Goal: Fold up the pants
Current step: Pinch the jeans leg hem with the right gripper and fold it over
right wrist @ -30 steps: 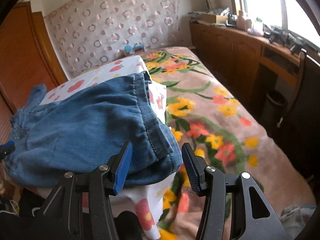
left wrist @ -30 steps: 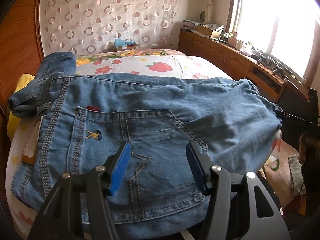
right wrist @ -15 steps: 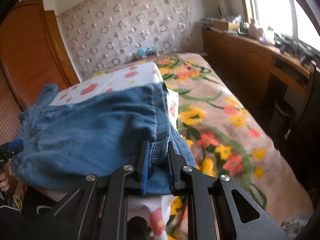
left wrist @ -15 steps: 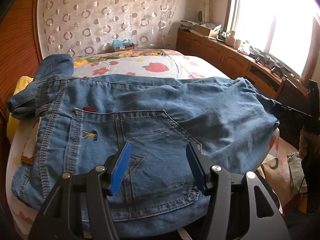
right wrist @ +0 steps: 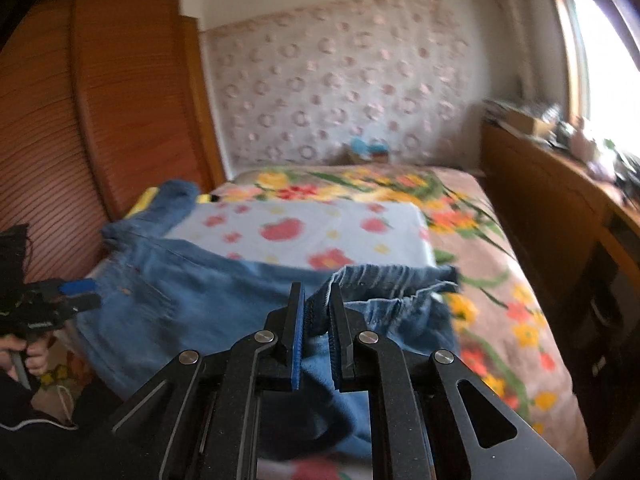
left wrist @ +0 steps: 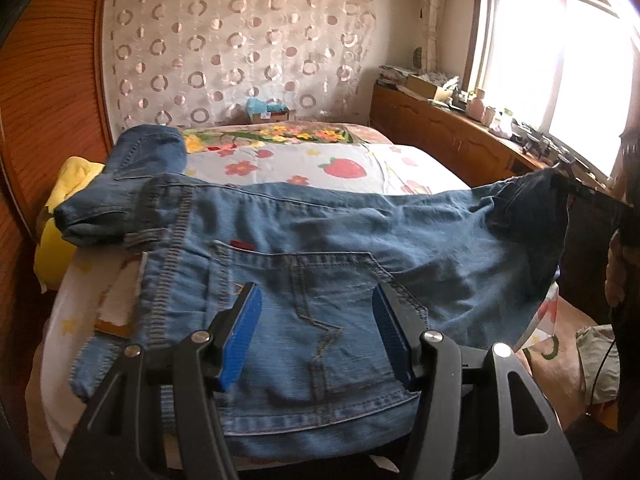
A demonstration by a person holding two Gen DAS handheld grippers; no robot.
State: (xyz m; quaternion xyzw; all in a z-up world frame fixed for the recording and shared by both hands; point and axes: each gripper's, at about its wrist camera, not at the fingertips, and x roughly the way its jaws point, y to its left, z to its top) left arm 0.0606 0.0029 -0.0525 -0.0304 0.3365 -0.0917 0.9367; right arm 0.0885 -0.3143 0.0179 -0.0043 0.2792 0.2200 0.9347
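Pants (left wrist: 320, 248): blue denim jeans, faded, with heavy contrast stitching; they lie spread across the near end of the bed, waistband to the left, a back pocket with a zigzag seam facing up and a small red tab above it.
Folded part (left wrist: 148, 152): one denim section lies doubled back at the far left, beside a yellow cloth (left wrist: 60, 216).
Hem end (right wrist: 392, 276): gathered and puckered, raised off the bed and pinched in the right gripper; in the left wrist view the same corner (left wrist: 548, 184) shows as a dark peak drawn up at the right.
Right gripper (right wrist: 316, 312): black angular frame, blue ribbed pads; its jaws have just been closing and now clamp the denim hem between them.
Left gripper (left wrist: 316, 316): same black frame and blue pads; jaws stand apart above the pocket area, with no fabric pinched between them. In the right wrist view it (right wrist: 76, 292) shows at the far left, held in a hand (right wrist: 28, 356).
Bed (right wrist: 500, 280): soft brown blanket with yellow and red flowers; over it a pale sheet (left wrist: 340, 164) printed with strawberries and flowers, under the jeans.
Wall (left wrist: 240, 52): sheer pale curtain patterned with rings.
Wardrobe (right wrist: 80, 120): ribbed orange-brown wood at left.
Cabinet (left wrist: 452, 140): low, wooden, under the bright window, cluttered top.
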